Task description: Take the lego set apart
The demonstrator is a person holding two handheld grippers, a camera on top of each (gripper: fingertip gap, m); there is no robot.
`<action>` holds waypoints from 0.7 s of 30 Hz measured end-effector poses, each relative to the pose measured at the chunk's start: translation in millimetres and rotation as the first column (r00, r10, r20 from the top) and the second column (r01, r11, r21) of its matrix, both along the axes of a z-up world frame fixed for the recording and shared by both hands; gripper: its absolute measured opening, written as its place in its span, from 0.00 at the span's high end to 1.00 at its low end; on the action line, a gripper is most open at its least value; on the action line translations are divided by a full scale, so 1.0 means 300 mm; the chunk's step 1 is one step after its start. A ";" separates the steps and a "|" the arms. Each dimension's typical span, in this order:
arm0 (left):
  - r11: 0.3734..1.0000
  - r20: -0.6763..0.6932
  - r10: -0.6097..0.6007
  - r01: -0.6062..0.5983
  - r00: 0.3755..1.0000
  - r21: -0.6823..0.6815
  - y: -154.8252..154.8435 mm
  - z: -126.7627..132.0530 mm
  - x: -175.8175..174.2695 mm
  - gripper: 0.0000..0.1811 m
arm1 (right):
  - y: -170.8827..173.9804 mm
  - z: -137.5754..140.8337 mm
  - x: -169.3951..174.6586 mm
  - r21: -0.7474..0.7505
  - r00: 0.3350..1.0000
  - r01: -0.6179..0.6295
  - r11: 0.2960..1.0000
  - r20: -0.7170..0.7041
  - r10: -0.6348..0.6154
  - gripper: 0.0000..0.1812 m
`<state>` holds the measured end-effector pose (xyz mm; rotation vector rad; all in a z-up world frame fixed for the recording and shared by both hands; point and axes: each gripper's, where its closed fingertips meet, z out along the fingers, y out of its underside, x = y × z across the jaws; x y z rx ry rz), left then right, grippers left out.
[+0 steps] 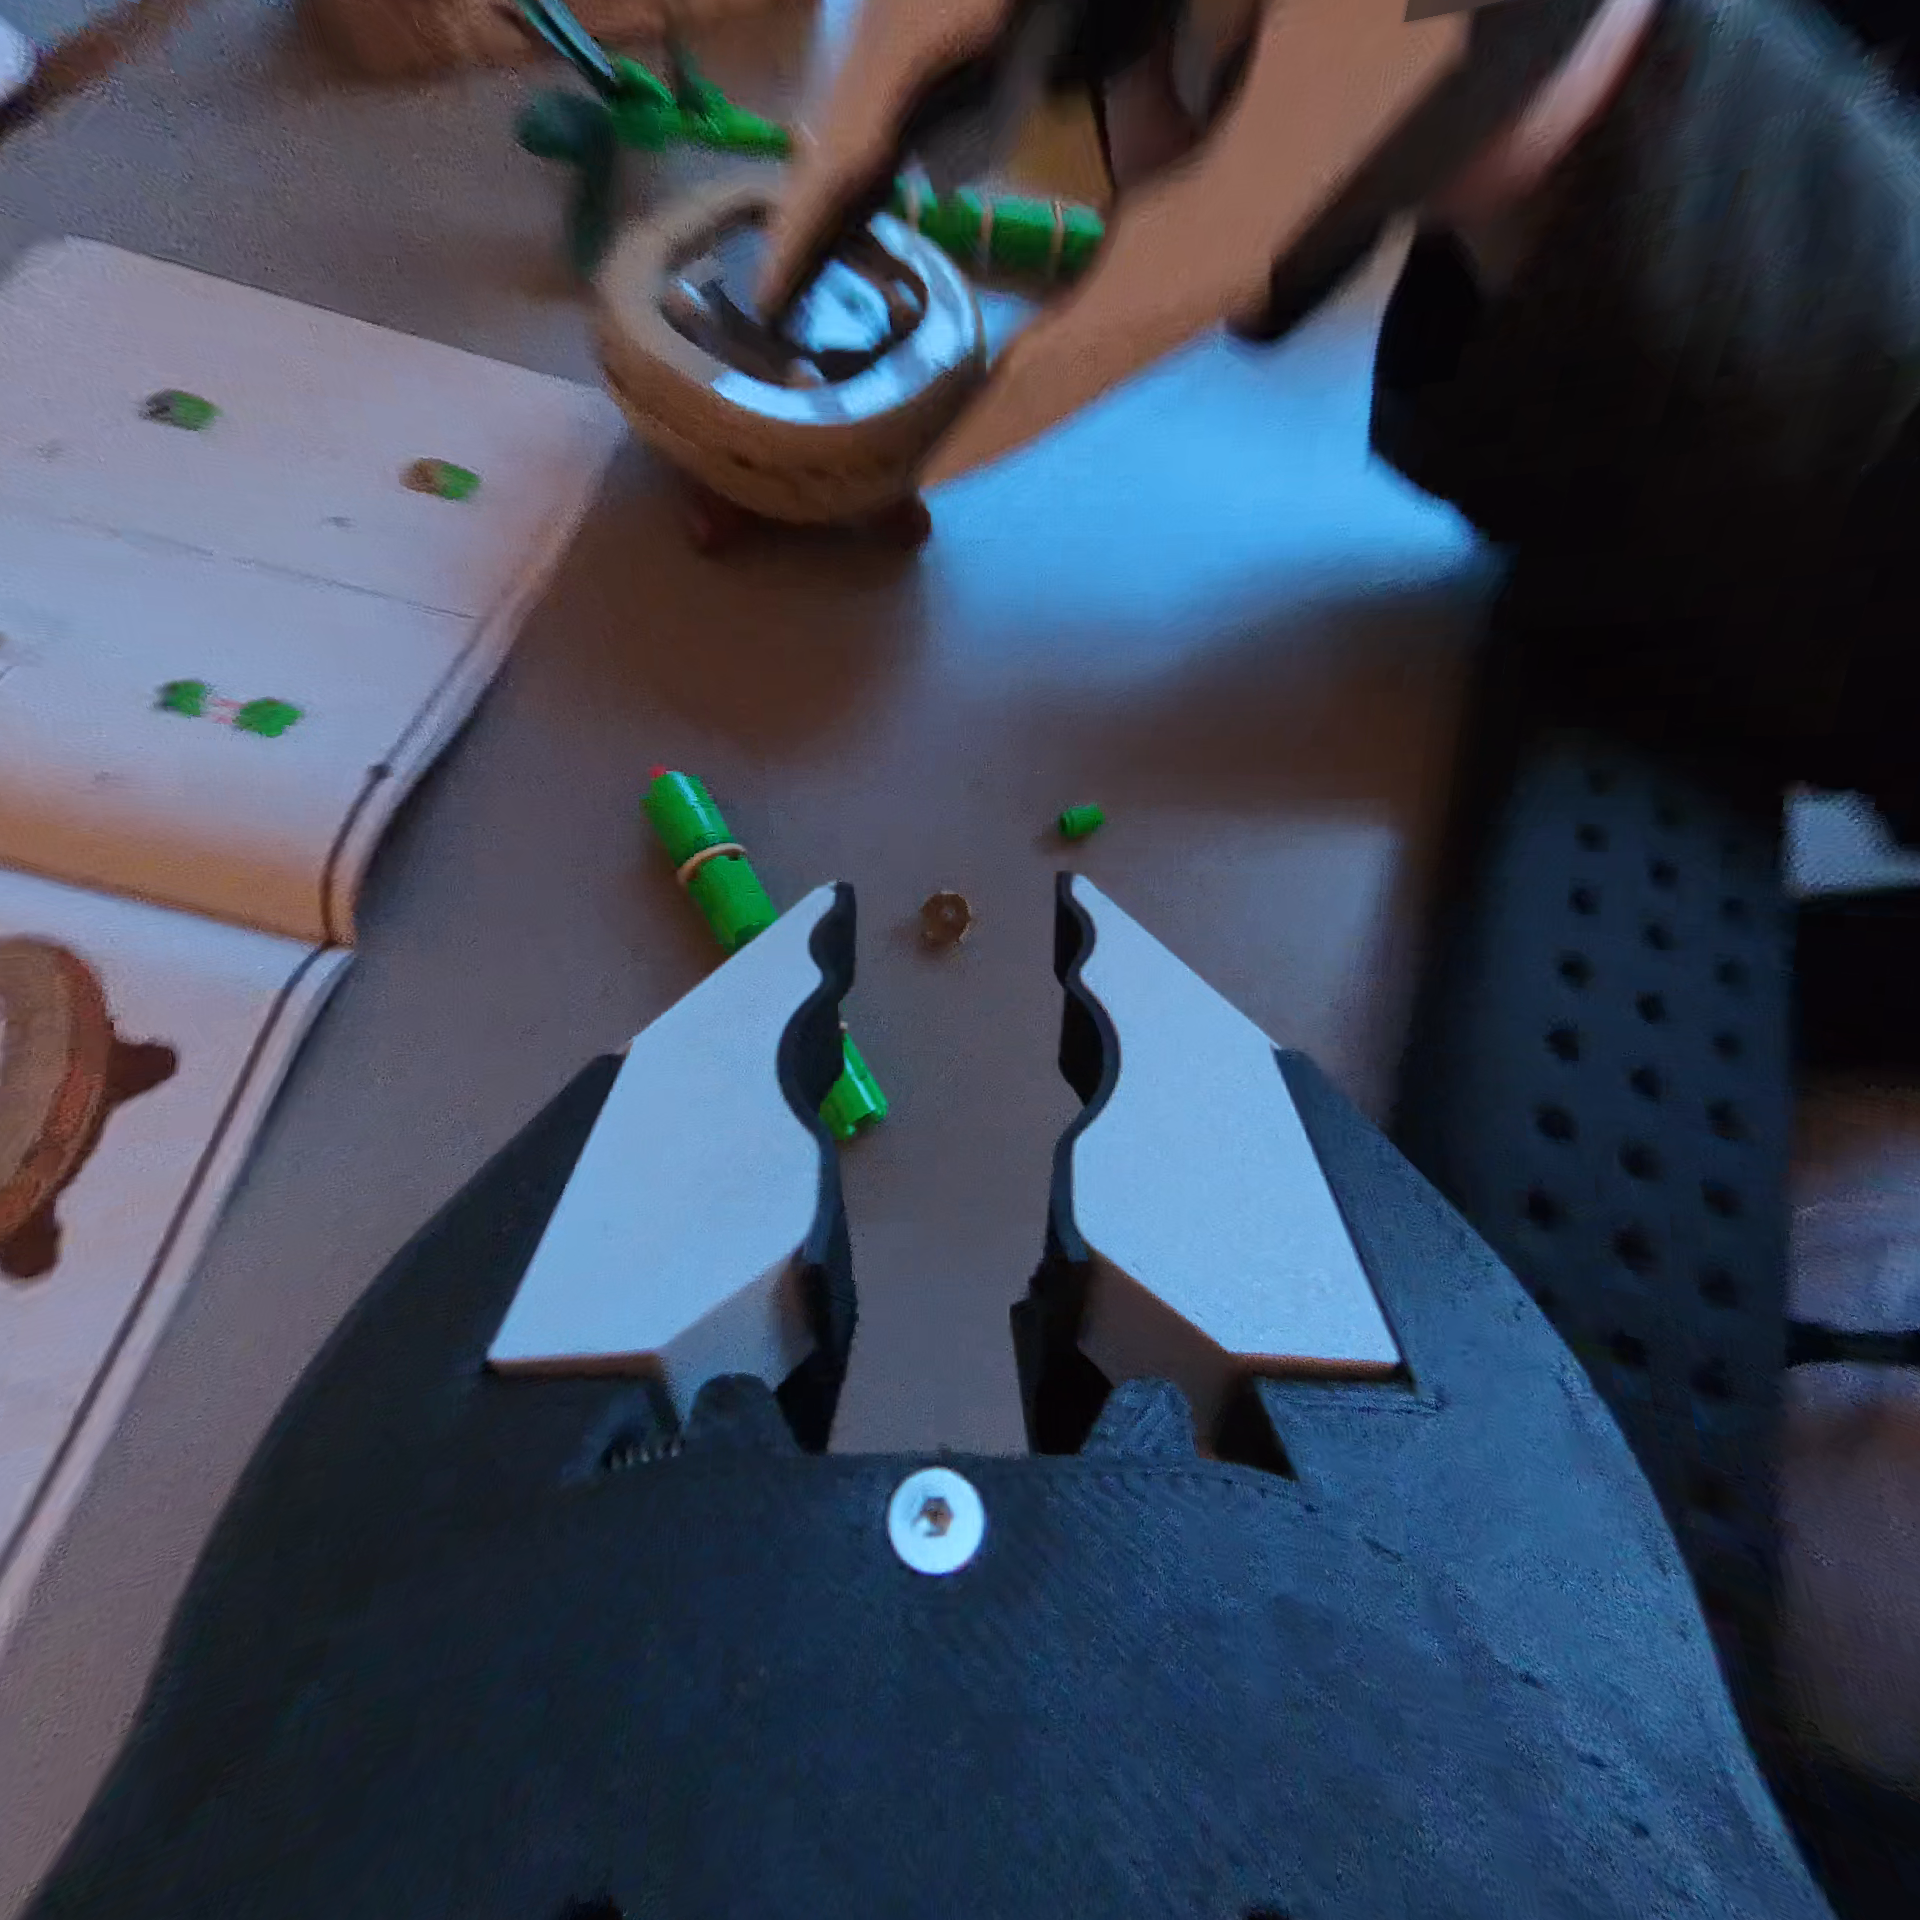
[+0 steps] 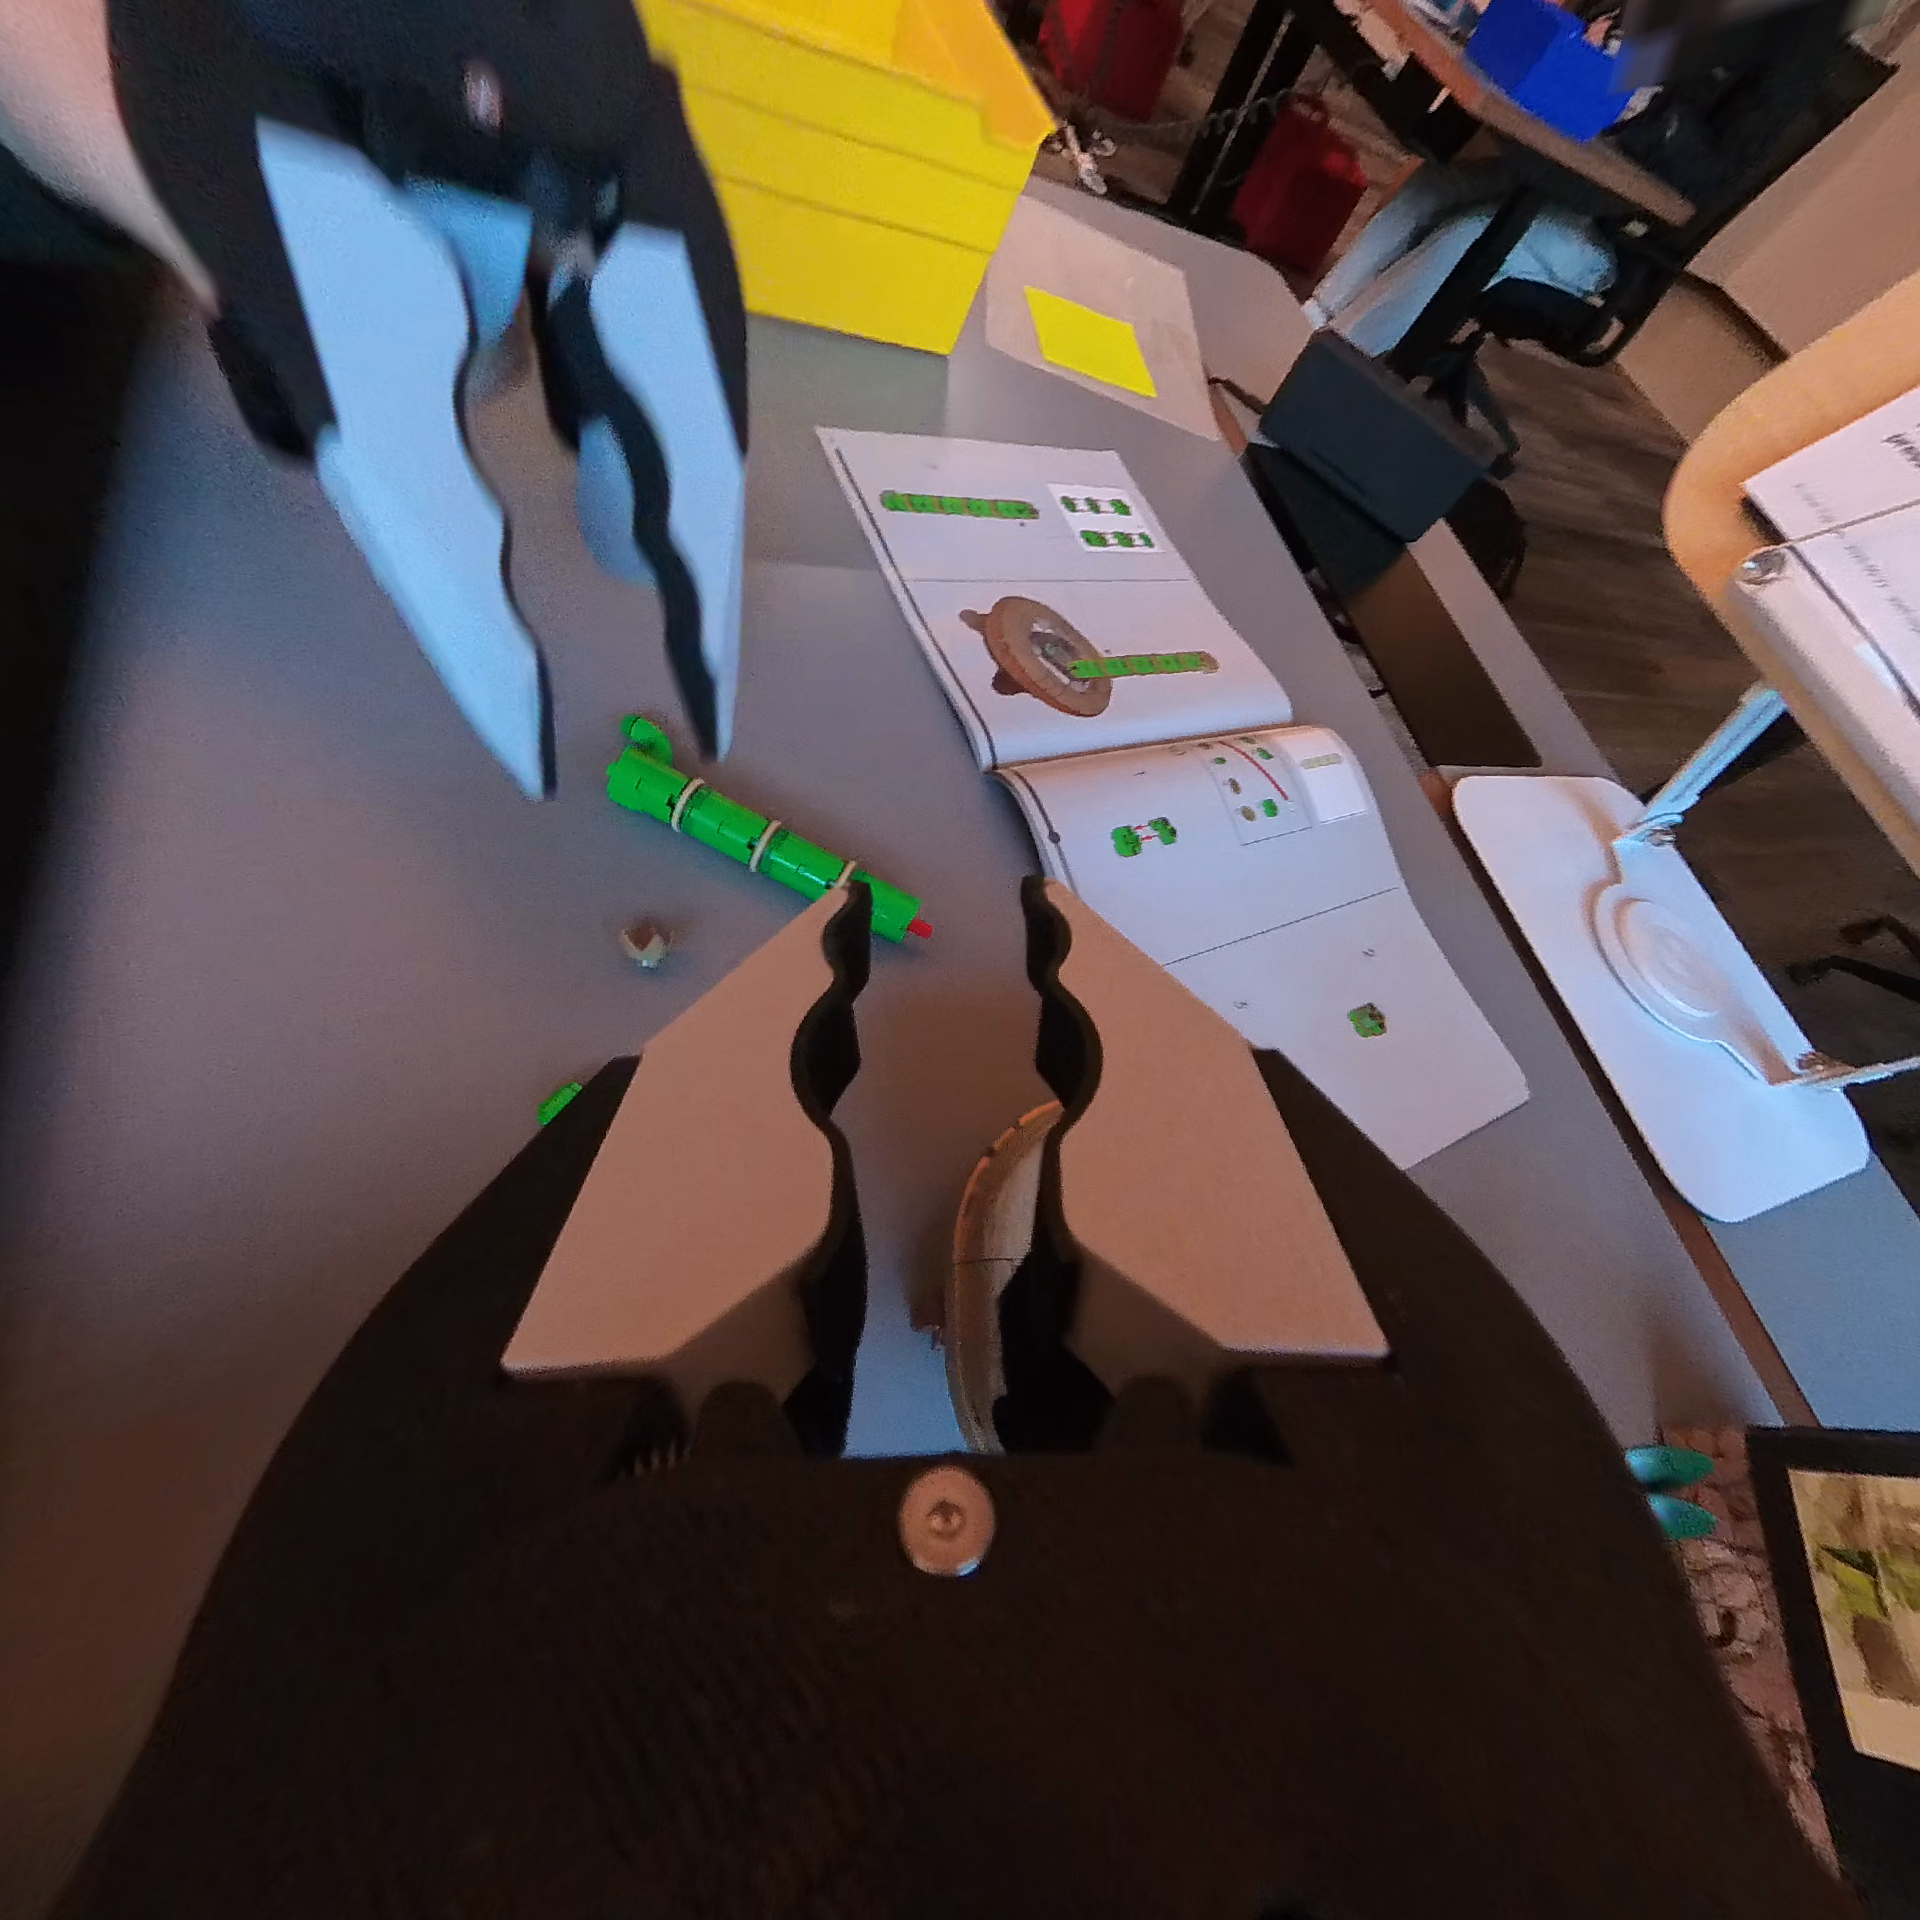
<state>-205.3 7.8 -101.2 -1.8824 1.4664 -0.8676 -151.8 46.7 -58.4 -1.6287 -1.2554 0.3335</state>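
A round tan lego pot (image 1: 727, 436) with dark pieces inside stands far on the grey table (image 1: 1143, 623), blurred. My right gripper (image 1: 914, 312) straddles its wall, one finger inside. In the right wrist view, the pot's tan rim (image 2: 987, 1236) lies against the right finger of my open right gripper (image 2: 940, 894). A green lego rod (image 2: 758, 842) with tan rings lies flat; it also shows in the left wrist view (image 1: 707, 862). My left gripper (image 1: 954, 894) is open and empty, hovering over the rod's end; it also shows in the right wrist view (image 2: 623, 758).
A small tan piece (image 1: 943, 920) and a small green piece (image 1: 1081, 821) lie loose near the rod. More green stems (image 1: 1008, 229) lie behind the pot. An open instruction booklet (image 2: 1143, 727), yellow bins (image 2: 862, 156), a white stand base (image 2: 1662, 987) and a black chair (image 1: 1621, 1039) surround the work area. Spacing between my two grippers at the tips: around 8 cm. The small tan piece (image 1: 943, 920) sits 5 cm or so from the ends of my left fingers.
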 end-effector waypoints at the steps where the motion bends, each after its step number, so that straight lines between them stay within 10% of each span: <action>1: 0.998 -0.048 -0.037 0.039 0.998 0.050 -0.008 -0.041 0.013 0.81 | 0.001 0.010 0.007 0.005 1.000 0.006 1.000 -0.012 -0.006 0.84; 15: 0.982 -0.220 -0.078 0.112 0.972 0.150 -0.027 -0.182 0.078 0.93 | 0.016 0.018 0.036 0.057 0.999 0.043 0.997 0.029 -0.045 0.86; 18: 0.983 -0.120 -0.012 0.034 0.993 0.181 0.019 -0.083 0.055 0.93 | 0.016 0.022 0.041 0.065 0.998 0.047 0.997 0.031 -0.049 0.87; 21: 0.911 0.122 0.287 -0.310 0.950 0.271 0.214 0.178 -0.111 0.94 | 0.018 0.018 0.047 0.065 0.998 0.053 0.996 0.040 -0.056 0.87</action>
